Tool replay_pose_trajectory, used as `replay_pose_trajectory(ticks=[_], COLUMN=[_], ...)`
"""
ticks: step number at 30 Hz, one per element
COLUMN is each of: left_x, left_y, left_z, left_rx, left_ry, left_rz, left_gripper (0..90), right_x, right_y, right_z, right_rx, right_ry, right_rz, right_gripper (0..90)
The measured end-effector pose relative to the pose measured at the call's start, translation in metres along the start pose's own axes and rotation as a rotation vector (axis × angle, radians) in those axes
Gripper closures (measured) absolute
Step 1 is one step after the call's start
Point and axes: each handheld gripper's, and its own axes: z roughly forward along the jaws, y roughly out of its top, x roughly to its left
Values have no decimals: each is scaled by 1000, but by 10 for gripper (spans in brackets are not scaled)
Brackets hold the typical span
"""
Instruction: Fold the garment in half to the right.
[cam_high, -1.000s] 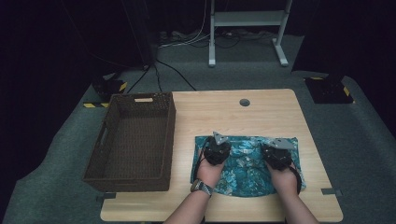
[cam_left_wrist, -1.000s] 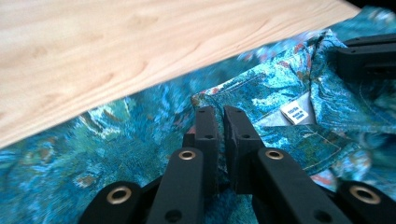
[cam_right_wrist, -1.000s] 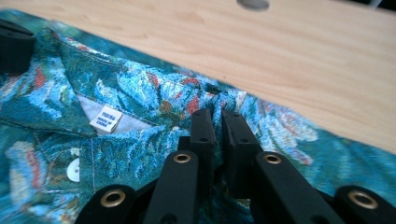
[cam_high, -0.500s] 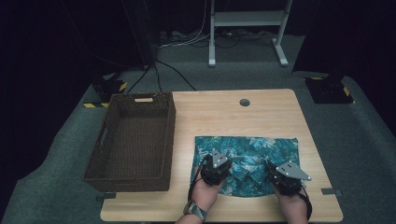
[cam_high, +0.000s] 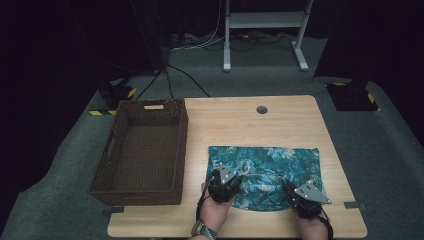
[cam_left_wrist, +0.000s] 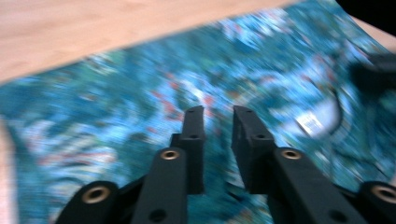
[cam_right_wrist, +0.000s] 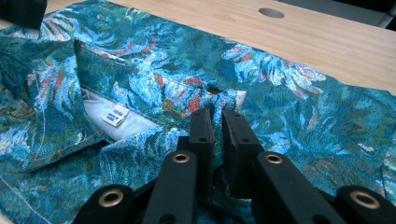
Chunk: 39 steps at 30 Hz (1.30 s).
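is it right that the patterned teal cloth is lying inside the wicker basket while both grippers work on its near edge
Not quite: the patterned teal cloth lies on the wooden table, to the right of the wicker basket. The high view shows this. Both the left gripper and right gripper do work at its near edge.

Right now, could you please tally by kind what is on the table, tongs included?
Patterned teal cloth: 1
Brown wicker basket: 1
Tongs: 2, the left tongs and the right tongs
Total: 4

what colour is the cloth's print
Teal and blue leafy print with red-orange flecks on the cloth; the right gripper view shows it best.
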Motion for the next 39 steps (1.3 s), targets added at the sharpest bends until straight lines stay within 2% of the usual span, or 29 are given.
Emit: replay_pose_trajectory(ticks=[2,5,7,8,10,11,16,18,19,21,23,27,28,30,34,39], left_x=[5,10,10,11,10,8,4,4,4,3,4,5,5,4,3,5], left_y=[2,0,0,-5,-7,-11,-18,-19,-20,-20,-21,-22,-22,-21,-22,-25], left_z=[6,19,19,27,29,31,33,33,32,31,30,30,30,30,29,27], left_rx=[6,32,32,62,73,78,88,88,88,83,80,77,77,75,73,81], left_ry=[36,93,93,103,100,107,82,74,57,43,32,16,16,6,-5,-25], left_rz=[-15,-13,-13,-23,-19,-2,-6,-16,-41,-47,-60,-75,-75,-78,-79,-100], left_gripper=[664,600,574,574,535,516,487,472,472,468,464,464,464,464,460,449], right_x=[0,0,0,0,0,0,0,0,0,-3,-11,-25,-25,-35,-44,-44], right_y=[-1,-2,-2,-2,-3,-3,-4,-4,-4,-4,-3,2,2,8,14,12], right_z=[0,-1,-1,-1,-4,-4,-4,-4,-4,-6,-11,-17,-17,-11,7,15], right_rx=[1,-3,-4,-4,-8,-11,-9,-8,-6,-4,-12,-27,-27,5,81,122], right_ry=[4,6,6,6,7,8,10,9,10,6,-4,-47,-47,-71,-91,-63], right_rz=[4,8,5,5,4,8,10,12,16,30,71,111,111,117,106,98], right_gripper=[826,825,825,825,820,818,812,807,799,772,728,674,674,631,606,559])
